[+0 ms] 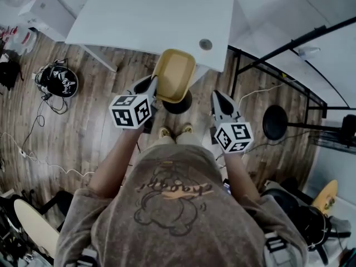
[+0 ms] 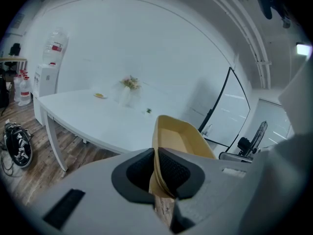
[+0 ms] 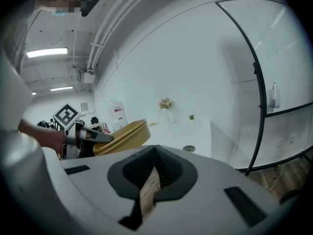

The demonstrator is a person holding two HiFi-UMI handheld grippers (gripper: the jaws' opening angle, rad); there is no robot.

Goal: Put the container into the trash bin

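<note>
- My left gripper (image 1: 152,87) pinched the yellow container (image 1: 175,74) by its rim, beside the white table (image 1: 139,15).
- My right gripper (image 1: 220,100) was closed and empty, near it.

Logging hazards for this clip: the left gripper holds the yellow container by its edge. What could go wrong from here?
1. The left gripper pinches only one thin wall of the yellow container; it may pivot or slip out.
2. The container looks wider than the dark round bin beneath, so it may catch on the rim. The right gripper, shut and empty, gives no support.
</note>
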